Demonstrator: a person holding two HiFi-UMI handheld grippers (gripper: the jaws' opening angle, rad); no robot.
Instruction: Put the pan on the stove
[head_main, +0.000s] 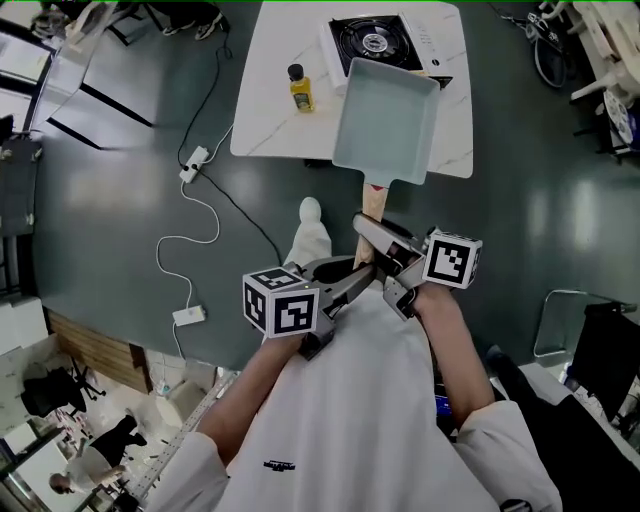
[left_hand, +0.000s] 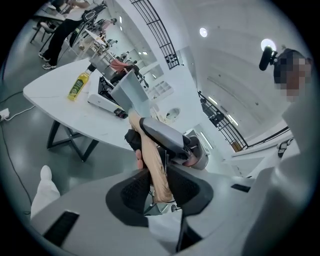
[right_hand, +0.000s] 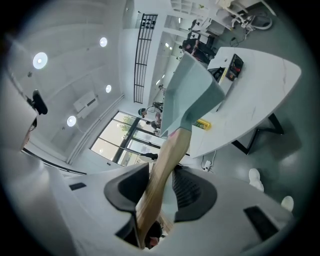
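A pale blue rectangular pan (head_main: 388, 120) hangs in the air over the front edge of the white table (head_main: 268, 112). In the head view it overlaps the near corner of the black portable stove (head_main: 372, 40). Its wooden handle (head_main: 373, 205) points back toward me. My left gripper (head_main: 356, 280) and right gripper (head_main: 380, 262) are both shut on that handle, close together. In the left gripper view the handle (left_hand: 152, 165) runs between the jaws of the left gripper (left_hand: 157, 189), with the right gripper (left_hand: 167, 137) clamped just beyond. In the right gripper view the right gripper (right_hand: 160, 186) pinches the handle (right_hand: 167, 155) below the pan (right_hand: 192, 97).
A yellow oil bottle (head_main: 300, 88) stands on the table left of the stove. A power strip (head_main: 194, 164) with cables and a white adapter (head_main: 188, 316) lie on the dark floor to the left. My white shoe (head_main: 311, 232) is below the table's front edge.
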